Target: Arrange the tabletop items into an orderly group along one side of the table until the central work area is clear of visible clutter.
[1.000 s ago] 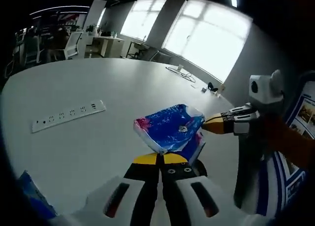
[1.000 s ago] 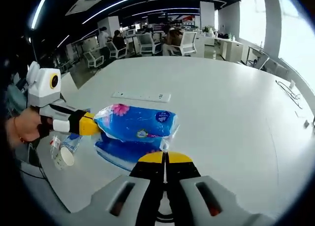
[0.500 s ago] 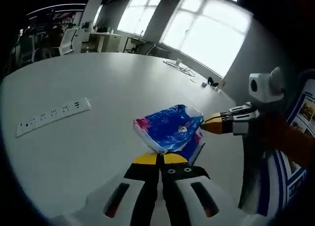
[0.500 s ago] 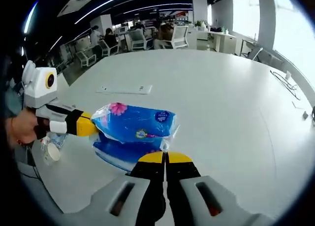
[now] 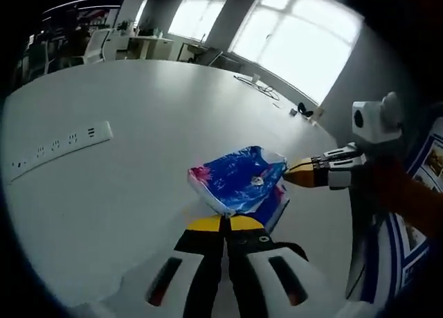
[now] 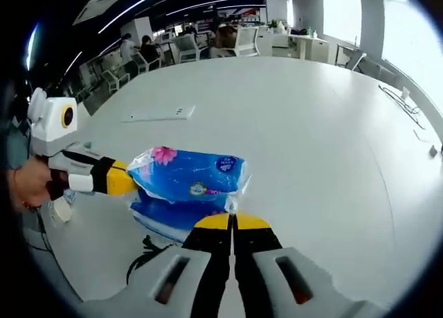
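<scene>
Both my left claw (image 5: 223, 224) and right claw (image 6: 232, 222) pinch the blue tissue pack (image 6: 188, 181) at frame centre, above the tabletop (image 6: 311, 124).

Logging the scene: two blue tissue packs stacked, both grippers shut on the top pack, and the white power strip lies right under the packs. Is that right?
Not quite. The power strip lies apart from the packs, farther out on the table, as the left gripper view shows. The rest holds: the left gripper and right gripper are shut on the top pack, above the lower pack.
</scene>
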Demonstrator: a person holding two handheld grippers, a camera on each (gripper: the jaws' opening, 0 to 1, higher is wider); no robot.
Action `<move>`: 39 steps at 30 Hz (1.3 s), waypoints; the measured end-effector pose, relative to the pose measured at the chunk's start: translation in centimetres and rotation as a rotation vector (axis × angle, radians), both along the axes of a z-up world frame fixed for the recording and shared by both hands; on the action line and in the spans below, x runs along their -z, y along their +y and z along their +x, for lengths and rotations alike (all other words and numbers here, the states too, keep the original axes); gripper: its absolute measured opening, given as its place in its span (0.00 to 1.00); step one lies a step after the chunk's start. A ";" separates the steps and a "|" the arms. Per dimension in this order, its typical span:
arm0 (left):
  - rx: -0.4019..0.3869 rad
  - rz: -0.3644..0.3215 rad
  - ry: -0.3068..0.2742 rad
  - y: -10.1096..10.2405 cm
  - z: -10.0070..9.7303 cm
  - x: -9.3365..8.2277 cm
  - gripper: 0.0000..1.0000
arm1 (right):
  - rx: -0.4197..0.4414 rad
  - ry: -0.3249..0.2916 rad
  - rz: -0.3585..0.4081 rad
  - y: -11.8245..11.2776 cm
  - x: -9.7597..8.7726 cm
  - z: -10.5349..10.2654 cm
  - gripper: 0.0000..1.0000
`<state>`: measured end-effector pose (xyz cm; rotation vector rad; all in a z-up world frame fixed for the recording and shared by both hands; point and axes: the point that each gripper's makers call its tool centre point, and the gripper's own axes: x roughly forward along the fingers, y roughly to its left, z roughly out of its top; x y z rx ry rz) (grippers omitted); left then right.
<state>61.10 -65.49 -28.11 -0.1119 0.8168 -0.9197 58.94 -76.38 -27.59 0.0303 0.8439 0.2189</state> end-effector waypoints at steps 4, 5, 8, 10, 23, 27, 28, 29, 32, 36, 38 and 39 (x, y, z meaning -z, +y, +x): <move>0.000 0.008 0.010 -0.5 0.2 1.1 0.00 | 0.003 0.015 0.004 -0.6 1.1 0.2 0.00; 0.001 0.010 0.012 -0.6 0.2 1.3 0.00 | 0.005 0.019 0.008 -0.8 1.3 0.3 0.00; 0.005 0.019 0.018 -0.9 0.2 2.0 0.00 | 0.004 0.029 0.010 -1.0 1.9 0.3 0.00; 0.008 0.025 0.029 -0.9 0.1 2.4 0.00 | 0.004 0.033 0.011 -1.0 2.2 0.3 0.00; 0.016 0.044 0.053 -0.9 0.0 4.0 0.00 | 0.004 0.077 0.016 -1.1 4.0 0.0 0.00; 0.019 0.049 0.057 -1.1 -0.1 4.5 0.00 | 0.003 0.074 0.007 -1.2 4.0 0.0 0.00; 0.018 0.049 0.056 -1.1 -0.1 4.5 0.00 | 0.004 0.071 0.005 -1.3 4.0 0.0 0.00; 0.019 0.049 0.056 -1.1 -0.1 4.5 0.00 | 0.005 0.072 0.007 -1.3 4.0 0.0 0.00; 0.019 0.053 0.054 -1.0 0.0 4.6 0.03 | 0.007 0.073 0.010 -1.4 4.1 0.0 0.00; 0.015 0.050 0.052 -1.0 0.0 4.6 0.09 | 0.005 0.068 -0.005 -1.6 4.3 0.0 0.00; 0.018 0.048 0.050 -1.0 0.0 4.5 0.10 | 0.005 0.065 -0.009 -1.7 4.3 -0.1 0.02; 0.019 0.050 0.047 -1.0 0.0 4.5 0.11 | 0.005 0.064 -0.012 -1.7 4.4 -0.1 0.03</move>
